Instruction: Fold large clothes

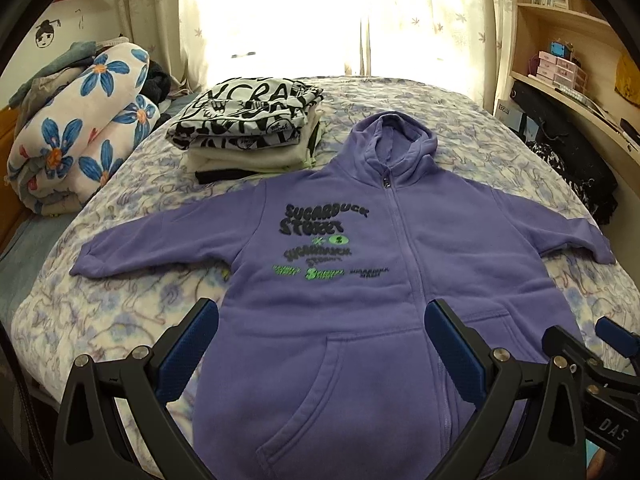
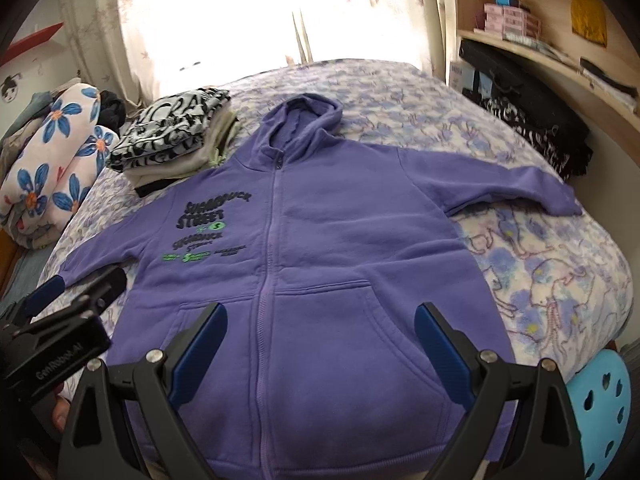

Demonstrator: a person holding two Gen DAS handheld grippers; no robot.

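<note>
Ahead of my jaws a bed (image 1: 120,312) spreads under a pale cover printed with blue flowers. Beyond its far end, floral curtains (image 1: 160,8) hang over a window (image 1: 280,12) blazing white with daylight. Off to my right wooden shelves (image 2: 532,52) curve along the wall, holding pink boxes (image 2: 506,20). Low at my right sits a turquoise stool (image 2: 600,400)

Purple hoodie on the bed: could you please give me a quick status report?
Left gripper and right gripper open, empty, above the hem. Purple hoodie flat, zipped, sleeves out, unfolded. Folded pile touches its shoulder.
</note>
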